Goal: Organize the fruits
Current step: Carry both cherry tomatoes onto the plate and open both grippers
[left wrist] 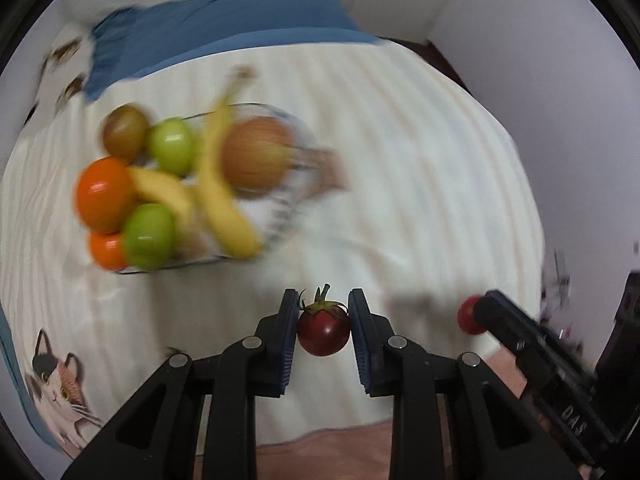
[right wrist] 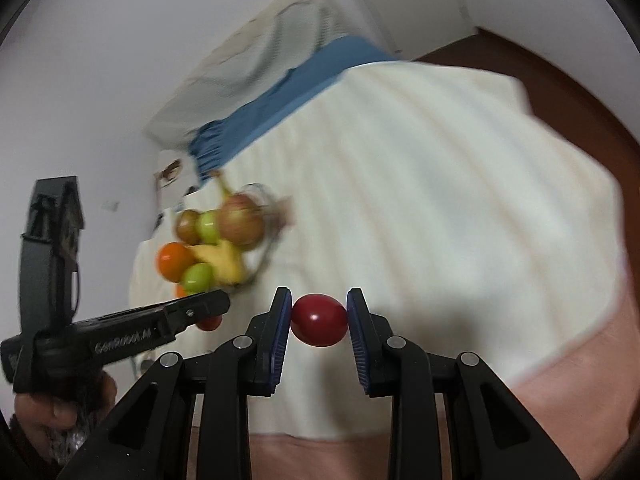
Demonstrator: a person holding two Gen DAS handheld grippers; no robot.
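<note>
tomatoes, two of them, one per tool. left tool (left wrist: 323, 320) is clamped on a dark red tomato (left wrist: 323, 332); pads press its two sides, green calyx and stem point away from the tool, toward the far end of the fingers. body near round, no real long axis. right tool (right wrist: 319, 320) is clamped on a red tomato (right wrist: 319, 325), smoother, no stem visible; its slightly longer axis runs across the gap, pad to pad.

both fruits are carried clear of the surface, a cream striped cover (left wrist: 400, 160) over what looks like a bed rather than a bench.

outward from the left tool: glass fruit bowl (left wrist: 280, 224) lies ahead and to its left, near. it holds bananas (left wrist: 216, 184), green apples (left wrist: 170, 152), oranges (left wrist: 105, 194), a reddish apple (left wrist: 256, 158) and a brownish fruit (left wrist: 125, 133). views are motion-blurred.

outward from the right tool: same bowl lies ahead and further left, beyond the left tool, which crosses the lower left of that view.

judgement: left hand is nearer the bowl, so it likely delivers first. open room appears on the bowl's right side, beside the reddish apple. banana long axes run roughly away from the left tool, so a drop alongside them looks workable. risk: a round tomato rolling off the heaped fruit.
</note>
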